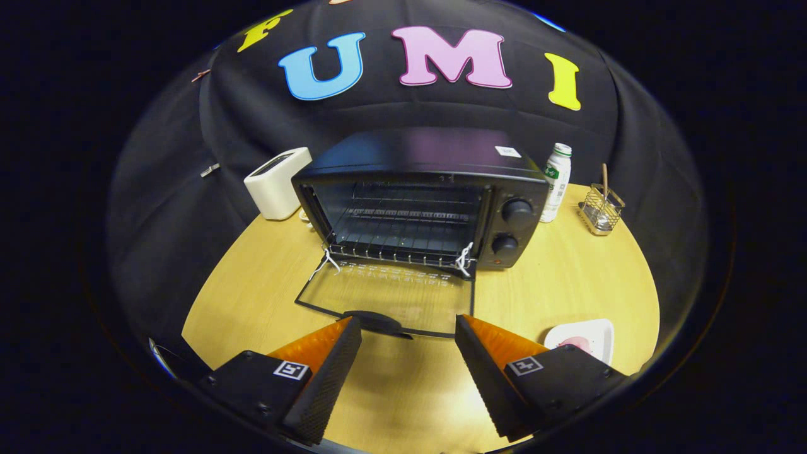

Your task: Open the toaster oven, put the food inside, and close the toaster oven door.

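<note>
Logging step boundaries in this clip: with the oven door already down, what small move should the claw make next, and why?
Probably swing toward the white plate beside the right finger to pick up the pink food. The toaster oven door lies flat open, its rack bare, and the claw is open and holds nothing, so loading comes next.

A staged recording booth, not a lived-in kitchen: black cloth walls (189,157) close around a small wooden table (567,284) beyond the fingers, carrying a toaster oven (422,195), pop-up toaster (277,183), bottle (556,181).
</note>
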Motion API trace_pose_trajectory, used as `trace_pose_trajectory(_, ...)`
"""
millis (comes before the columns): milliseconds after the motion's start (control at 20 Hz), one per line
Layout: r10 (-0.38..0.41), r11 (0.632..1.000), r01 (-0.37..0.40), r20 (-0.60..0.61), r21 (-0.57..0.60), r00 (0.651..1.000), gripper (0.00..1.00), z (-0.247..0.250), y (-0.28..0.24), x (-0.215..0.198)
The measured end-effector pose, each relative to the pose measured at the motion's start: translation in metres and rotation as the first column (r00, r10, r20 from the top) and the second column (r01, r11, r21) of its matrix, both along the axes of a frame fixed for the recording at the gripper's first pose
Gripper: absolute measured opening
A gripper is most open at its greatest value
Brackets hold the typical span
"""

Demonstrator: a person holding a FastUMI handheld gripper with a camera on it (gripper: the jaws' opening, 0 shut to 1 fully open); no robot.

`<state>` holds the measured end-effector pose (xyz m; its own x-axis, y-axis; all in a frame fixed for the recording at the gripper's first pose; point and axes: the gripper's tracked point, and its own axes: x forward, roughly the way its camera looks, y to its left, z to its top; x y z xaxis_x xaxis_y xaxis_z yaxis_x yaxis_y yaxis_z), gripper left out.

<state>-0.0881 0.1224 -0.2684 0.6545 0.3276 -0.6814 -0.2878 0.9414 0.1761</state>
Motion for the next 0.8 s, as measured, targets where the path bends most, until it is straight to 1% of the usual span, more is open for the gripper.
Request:
trace_pose_trajectory(100, 0.001, 1.000, -0.001, -0.017, 0.012, 1.000, 0.99, 0.007, -0.026, 0.001)
trace_pose_trajectory(250, 0.012, 1.000, -0.013, -0.072, -0.014, 0.997, 0.99, 0.003, -0.075, -0.001)
trace_pose_trajectory(450, -0.034, 0.999, 0.028, -0.153, -0.044, 0.988, 0.99, -0.011, -0.153, -0.001)
trace_pose_trajectory(600, -0.059, 0.996, 0.044, -0.205, -0.076, 0.977, 0.98, -0.029, -0.206, -0.002)
trace_pose_trajectory(700, -0.067, 0.993, 0.041, -0.247, -0.111, 0.967, 0.98, -0.046, -0.240, -0.003)
trace_pose_trajectory(800, -0.077, 0.992, 0.041, -0.315, -0.118, 0.946, 0.98, -0.067, -0.266, -0.008)
